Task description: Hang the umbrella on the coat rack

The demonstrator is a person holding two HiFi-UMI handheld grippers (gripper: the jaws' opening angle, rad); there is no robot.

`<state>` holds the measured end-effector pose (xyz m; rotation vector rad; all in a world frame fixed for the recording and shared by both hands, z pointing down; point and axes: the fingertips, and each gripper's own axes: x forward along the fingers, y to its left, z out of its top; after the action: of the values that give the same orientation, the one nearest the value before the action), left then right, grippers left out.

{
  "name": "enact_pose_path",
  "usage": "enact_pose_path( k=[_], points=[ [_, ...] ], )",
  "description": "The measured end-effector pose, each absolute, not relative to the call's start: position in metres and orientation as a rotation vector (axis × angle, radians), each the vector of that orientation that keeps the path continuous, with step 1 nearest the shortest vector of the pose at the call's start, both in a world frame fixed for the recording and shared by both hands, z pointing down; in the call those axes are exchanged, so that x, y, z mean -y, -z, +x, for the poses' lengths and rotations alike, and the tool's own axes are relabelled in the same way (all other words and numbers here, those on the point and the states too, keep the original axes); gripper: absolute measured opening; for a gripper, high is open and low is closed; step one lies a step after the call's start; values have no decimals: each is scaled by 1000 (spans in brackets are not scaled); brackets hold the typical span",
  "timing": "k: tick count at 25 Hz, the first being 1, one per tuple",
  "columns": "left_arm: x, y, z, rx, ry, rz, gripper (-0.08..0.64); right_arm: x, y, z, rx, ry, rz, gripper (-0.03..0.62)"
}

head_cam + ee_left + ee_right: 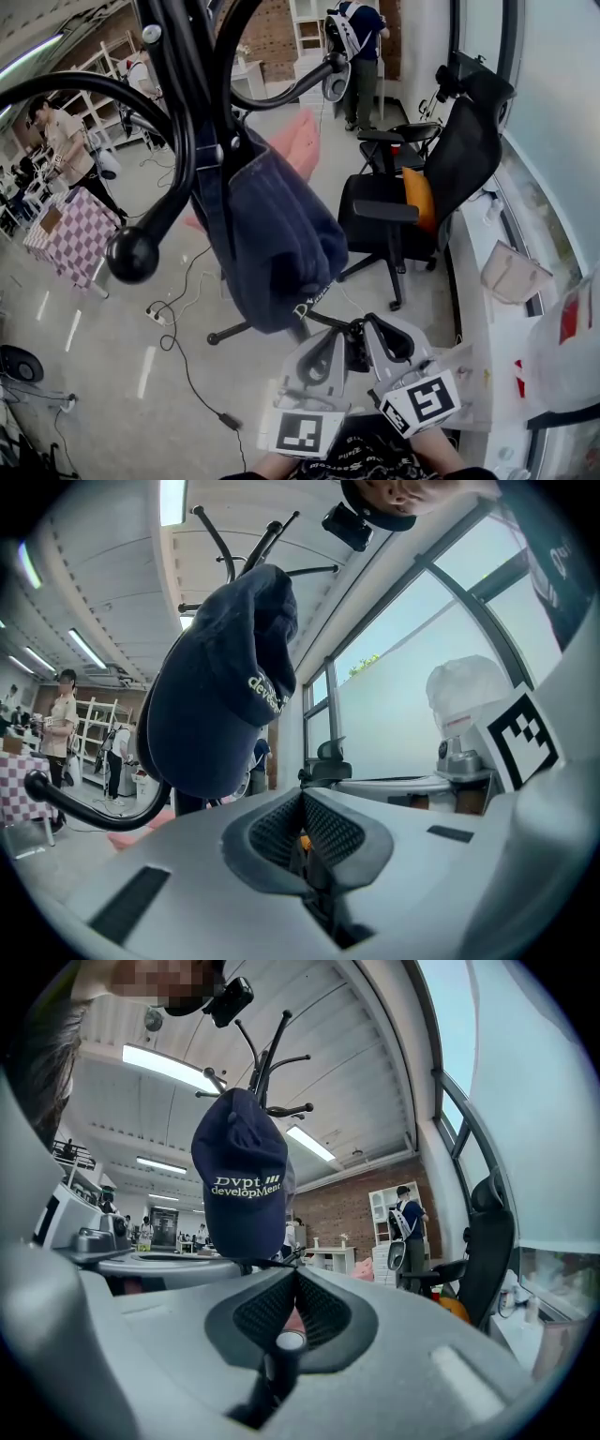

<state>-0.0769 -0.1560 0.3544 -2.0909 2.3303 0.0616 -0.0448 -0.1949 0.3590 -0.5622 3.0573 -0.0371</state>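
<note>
Black metal coat rack (178,122) stands near, left of centre. A navy fabric cap (272,244) hangs from one of its arms. A pink fabric umbrella (302,141) shows beyond the cap, mostly hidden; whether it hangs cannot be told. Left gripper (302,803): jaws clenched tip to tip. Right gripper (295,1279): jaws clenched on a thin dark rod with a pale round tip (288,1342). Both grippers sit side by side, just below the cap.

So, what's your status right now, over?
Left gripper shut, right gripper shut on a white-tipped rod, side by side under the coat rack. No umbrella on any hook. Navy cap hangs just above the grippers.
</note>
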Motion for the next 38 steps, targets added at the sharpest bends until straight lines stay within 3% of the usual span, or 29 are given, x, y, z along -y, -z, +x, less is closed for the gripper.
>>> enact_pose_path(
  k=[38],
  points=[
    [144,-389,-137,-2690,-75,-1802,9,194,-404,-122,-3169,71,-17,6]
  ],
)
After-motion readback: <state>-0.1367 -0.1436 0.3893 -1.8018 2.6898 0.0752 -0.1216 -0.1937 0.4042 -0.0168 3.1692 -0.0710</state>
